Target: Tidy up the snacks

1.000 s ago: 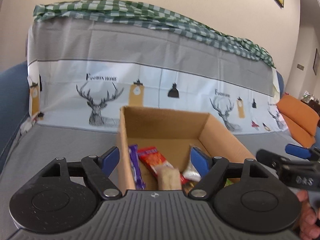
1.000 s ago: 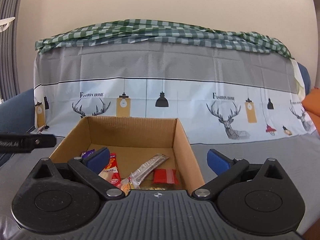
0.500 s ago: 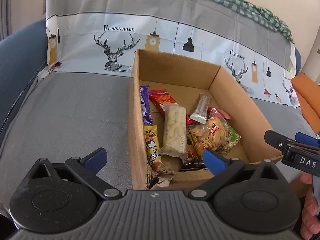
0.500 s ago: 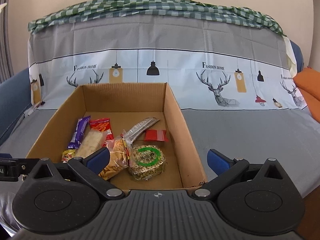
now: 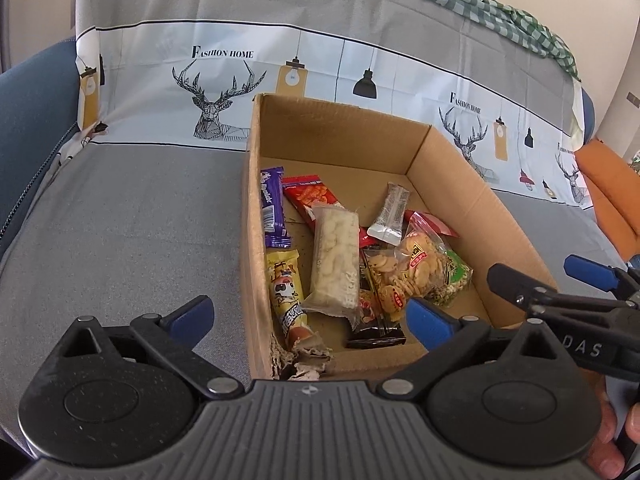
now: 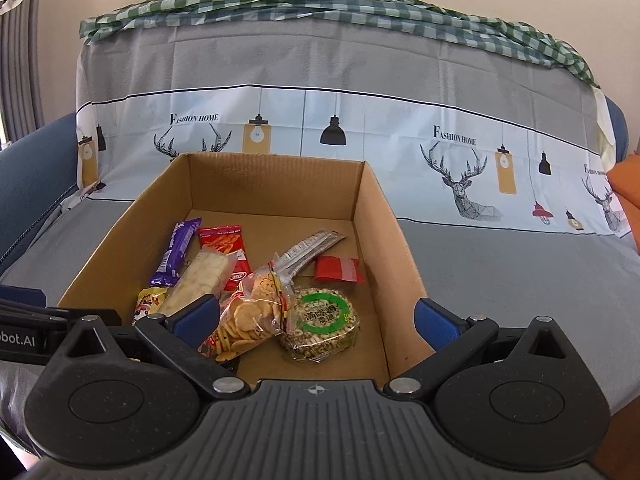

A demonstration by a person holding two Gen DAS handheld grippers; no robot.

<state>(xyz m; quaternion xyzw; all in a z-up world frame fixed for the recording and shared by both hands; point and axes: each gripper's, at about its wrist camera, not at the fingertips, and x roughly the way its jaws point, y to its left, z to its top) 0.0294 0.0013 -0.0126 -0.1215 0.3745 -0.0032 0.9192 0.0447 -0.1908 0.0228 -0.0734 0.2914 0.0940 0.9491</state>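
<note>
An open cardboard box (image 5: 448, 168) sits on the covered sofa seat. Inside it lie a purple bar (image 5: 272, 208), a red packet (image 5: 310, 196), a pale cracker bar (image 5: 336, 256), a yellow packet (image 5: 286, 292), a silver sachet (image 5: 392, 212) and a bag of round crackers (image 5: 412, 268). A green-labelled pack (image 6: 324, 320) and a small red packet (image 6: 340, 270) also lie there. My left gripper (image 5: 308, 316) stands open over the box's near left corner, holding nothing. My right gripper (image 6: 316, 318) is open and empty above the near right wall.
Grey deer-print cloth (image 6: 480, 280) covers the seat and backrest. A green checked cloth (image 6: 320, 0) lies along the top. A blue armrest (image 5: 28, 112) is at the left and an orange cushion (image 5: 612, 184) at the right. The box's near corner (image 5: 296, 360) is torn.
The pale bar, blurred between my left fingers a second ago, now lies flat in the box. My left jaws have spread wider. Both views have tipped down toward the box.
</note>
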